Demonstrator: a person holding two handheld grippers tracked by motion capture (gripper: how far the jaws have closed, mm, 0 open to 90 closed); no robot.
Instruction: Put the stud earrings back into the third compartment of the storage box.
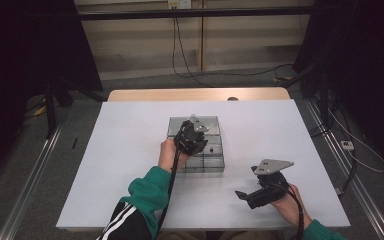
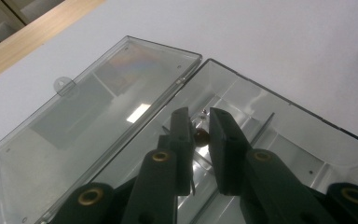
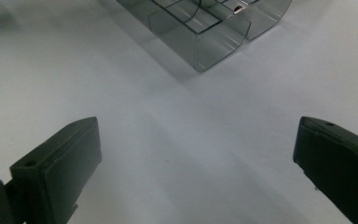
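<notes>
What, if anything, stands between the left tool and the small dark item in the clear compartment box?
Nothing visible. The left tool is over the open clear plastic compartment box, its jaws nearly closed around the small dark round item. The hinged transparent lid lies folded back flat beside the box, out of the way.

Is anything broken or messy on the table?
Nothing stands out. The clear box sits flat with its lid folded open, unbroken. The left gripper pinches a small brown thing over a compartment. The right gripper is open above the bare table.
</notes>
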